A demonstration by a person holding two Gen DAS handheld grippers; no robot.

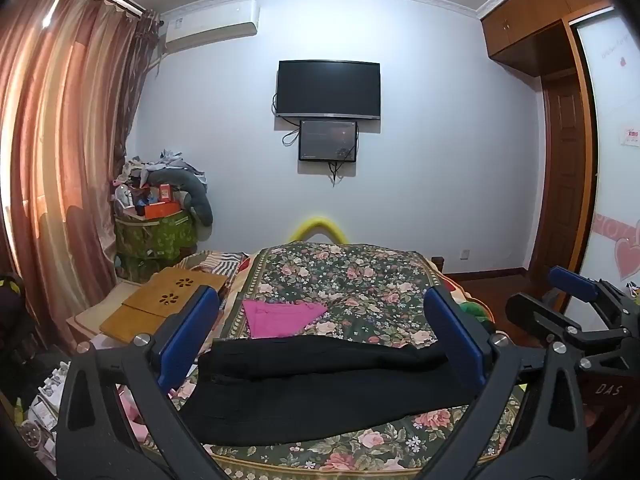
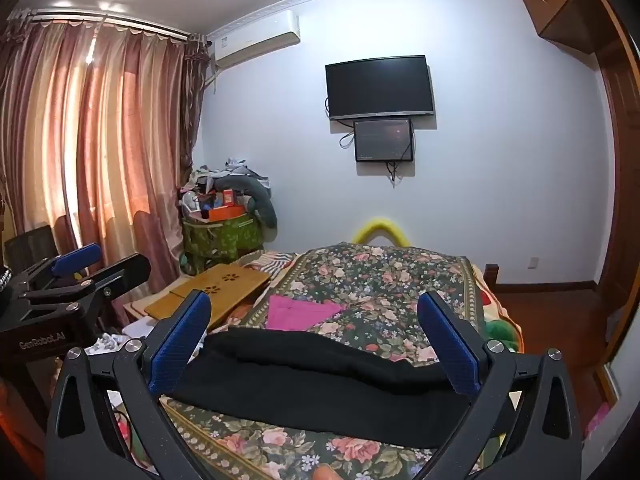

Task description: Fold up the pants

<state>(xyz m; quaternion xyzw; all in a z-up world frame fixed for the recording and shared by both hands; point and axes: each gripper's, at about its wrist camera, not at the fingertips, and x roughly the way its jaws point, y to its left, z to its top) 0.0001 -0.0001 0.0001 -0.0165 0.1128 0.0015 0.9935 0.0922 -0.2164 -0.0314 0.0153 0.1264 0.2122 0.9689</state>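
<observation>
Pants [image 1: 320, 392] lie on the bedspread [image 1: 360, 280], seemingly just beyond both spread, empty tongs [image 1: 320, 340] [image 2: 316, 344].

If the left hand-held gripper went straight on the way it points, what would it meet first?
Probably the black pants on the floral bedspread; the open left hand-held gripper points slightly down at them, though depth is unclear.

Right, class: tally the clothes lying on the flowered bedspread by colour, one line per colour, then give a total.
Black: 1, the black pants, laid across the near end of the flowered bedspread.
Pink: 1, the pink garment, lying beyond them.
Total: 2.
</observation>
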